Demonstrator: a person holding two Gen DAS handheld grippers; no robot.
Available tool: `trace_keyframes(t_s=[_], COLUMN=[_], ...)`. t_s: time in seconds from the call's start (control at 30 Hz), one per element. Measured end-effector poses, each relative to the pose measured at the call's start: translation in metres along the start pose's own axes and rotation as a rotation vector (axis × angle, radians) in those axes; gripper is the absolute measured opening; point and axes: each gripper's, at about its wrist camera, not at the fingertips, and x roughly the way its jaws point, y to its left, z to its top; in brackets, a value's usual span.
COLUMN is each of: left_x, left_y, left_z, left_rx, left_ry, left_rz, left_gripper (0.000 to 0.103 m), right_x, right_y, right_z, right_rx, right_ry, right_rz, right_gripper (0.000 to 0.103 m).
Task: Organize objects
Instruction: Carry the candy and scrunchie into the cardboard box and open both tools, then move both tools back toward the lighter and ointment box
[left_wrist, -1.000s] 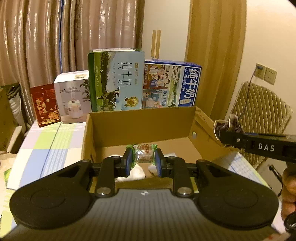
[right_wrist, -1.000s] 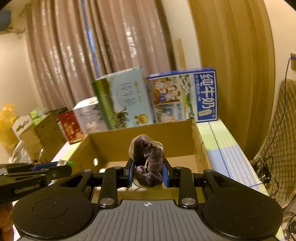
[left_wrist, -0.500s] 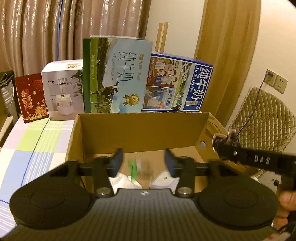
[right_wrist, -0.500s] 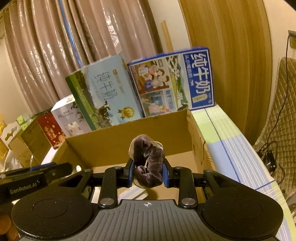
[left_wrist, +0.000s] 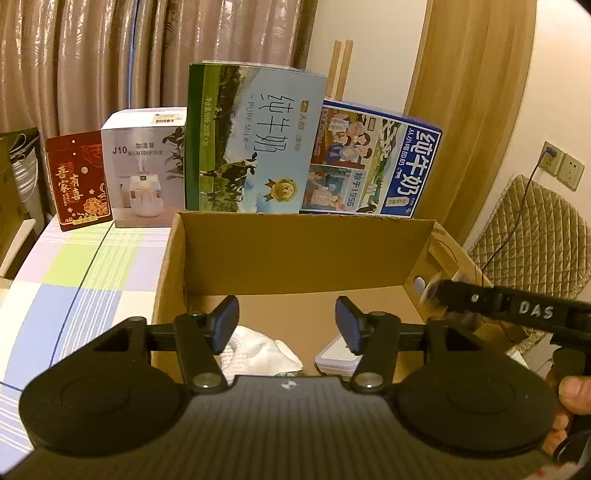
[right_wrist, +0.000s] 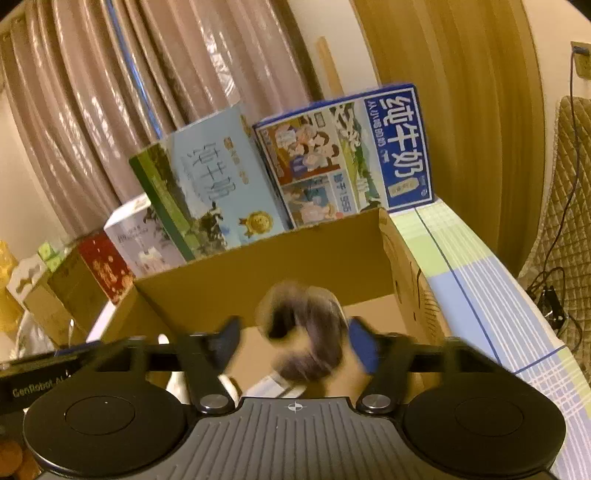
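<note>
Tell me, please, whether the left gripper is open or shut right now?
Open. The left gripper has its two blue-padded fingers spread wide above the cardboard box, with nothing between them.

Both grippers' fingers newly spread: left gripper (left_wrist: 287, 328) empty, dark scrunchie (right_wrist: 304, 334) loose between the right's.

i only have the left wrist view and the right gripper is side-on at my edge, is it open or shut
Observer: Open. In the right wrist view the right gripper has its fingers wide apart, with a dark fuzzy scrunchie between them, motion-blurred.
Operator: is that thing over the box or outside it
Observer: Over it, I judge. It shows against the back wall and floor of the cardboard box, inside the right wall. I cannot tell whether it touches a finger.
</note>
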Motion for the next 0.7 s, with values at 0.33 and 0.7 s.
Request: trace_keyframes(t_s=[0.33,0.7], left_x=[-0.004,-0.022], left_y=[0.004,-0.005], left_z=[0.0,-0.009], left_rx=[0.0,0.047], left_ry=[-0.005,-0.013], left_rz=[-0.001,-0.006], left_gripper=[0.06,0.067], right_x=[-0.006,-0.032], right_y=[-0.001,-0.004], right_z=[0.001,-0.003], right_rx=[-0.01,-0.044], right_ry=[-0.029,-0.086], right_rz=[-0.013,-0.041], right_gripper=[0.066,0.066])
